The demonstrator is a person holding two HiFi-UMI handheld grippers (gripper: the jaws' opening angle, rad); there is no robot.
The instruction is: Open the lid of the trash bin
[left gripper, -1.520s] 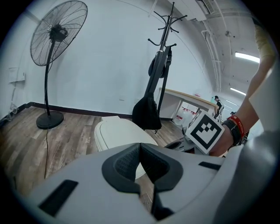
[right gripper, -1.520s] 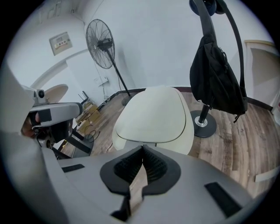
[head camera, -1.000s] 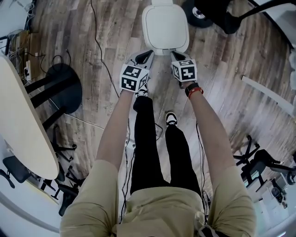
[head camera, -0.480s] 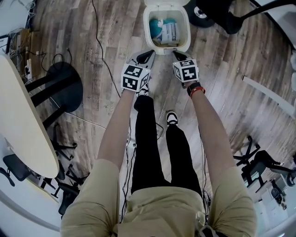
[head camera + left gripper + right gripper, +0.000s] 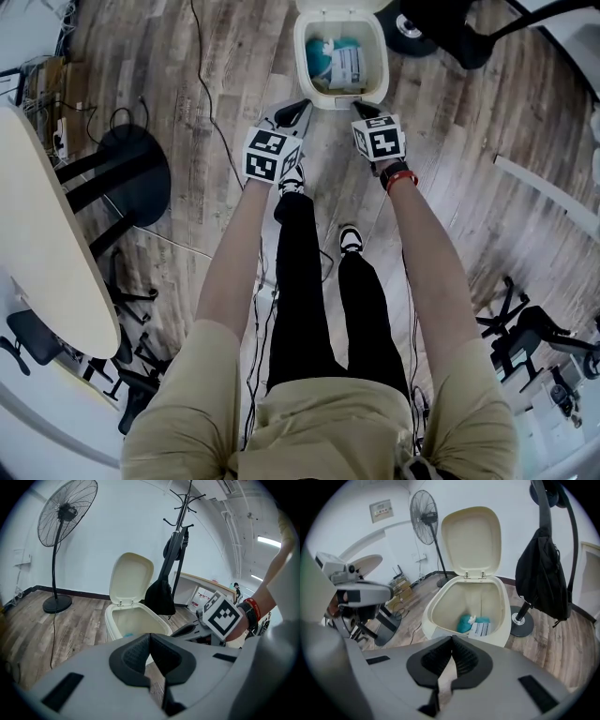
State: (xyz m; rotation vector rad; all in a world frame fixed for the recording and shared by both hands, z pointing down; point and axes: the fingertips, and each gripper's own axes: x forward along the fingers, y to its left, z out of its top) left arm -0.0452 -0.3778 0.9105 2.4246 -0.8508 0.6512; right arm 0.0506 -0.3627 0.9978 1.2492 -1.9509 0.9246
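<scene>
The cream trash bin (image 5: 305, 52) stands on the wood floor just ahead of both grippers, its lid (image 5: 471, 538) swung upright at the back. Teal and white rubbish (image 5: 473, 623) lies inside. My left gripper (image 5: 300, 110) hovers at the bin's near left corner with its jaws shut and holding nothing. My right gripper (image 5: 362, 109) sits at the near right corner, also shut and holding nothing. In the left gripper view the bin (image 5: 115, 620) and raised lid (image 5: 131, 578) show beyond the closed left gripper (image 5: 150, 637). The right gripper (image 5: 452, 639) points at the rim (image 5: 436, 606).
A standing fan (image 5: 65, 513) is left of the bin. A coat stand with a black bag (image 5: 543, 578) is right of it. A pale table (image 5: 47, 244) and black round base (image 5: 131, 178) lie at my left. Cables cross the floor near my shoes (image 5: 347, 239).
One second ago the lid lay flat over the bin; it has swung up and the contents now show. Both grippers have hardly moved.
</scene>
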